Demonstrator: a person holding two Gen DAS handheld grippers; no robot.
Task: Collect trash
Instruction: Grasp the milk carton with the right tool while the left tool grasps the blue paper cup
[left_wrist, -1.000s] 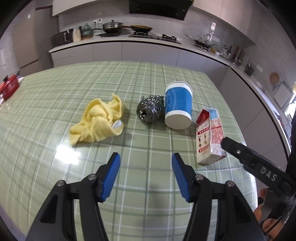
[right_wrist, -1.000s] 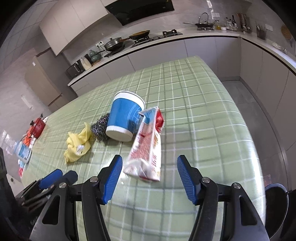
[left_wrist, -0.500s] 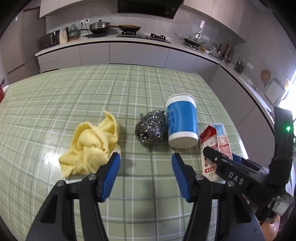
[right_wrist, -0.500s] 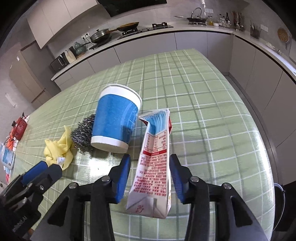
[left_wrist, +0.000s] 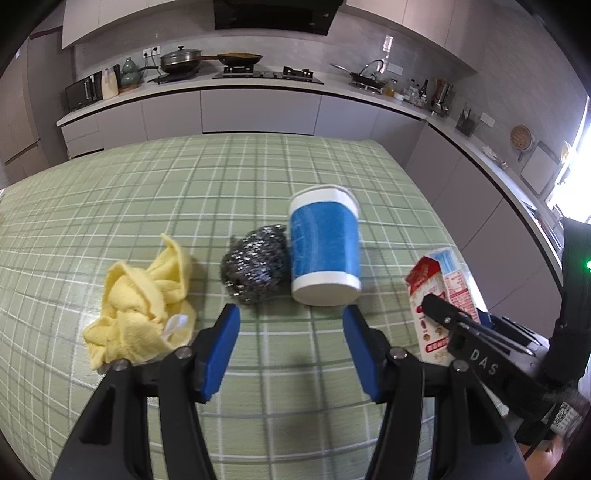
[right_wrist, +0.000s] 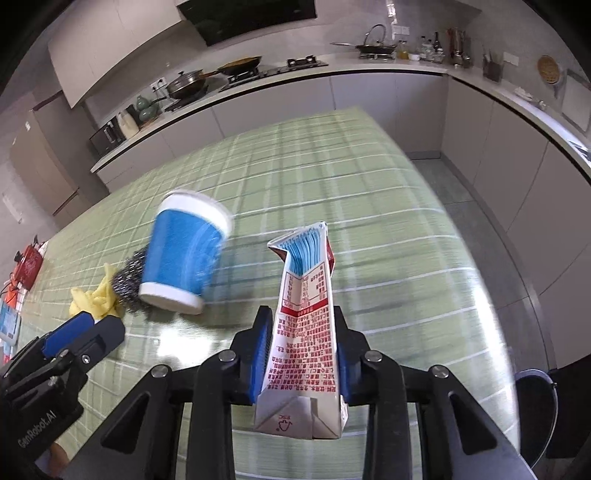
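We see the right gripper clenched on the red and white paper milk carton; its jaws have just been closing, and now both blue pads press the two flat sides of the carton. The carton points away from the camera, with its opened blue spout at the far end. In the left wrist view the same carton shows near the right edge of the green checked worktop, with the black finger of the right gripper across it.

The left gripper hangs over the worktop with its jaws released, about half apart, and we see nothing between them. Just beyond its fingertips lies the round silver steel-wool scrubber. The blue paper cup with white rims stands tilted just to the right of the scrubber and seems to touch it. The crumpled yellow cloth lies to the left of the scrubber, a little apart from it.

In the right wrist view the cup is blurred.
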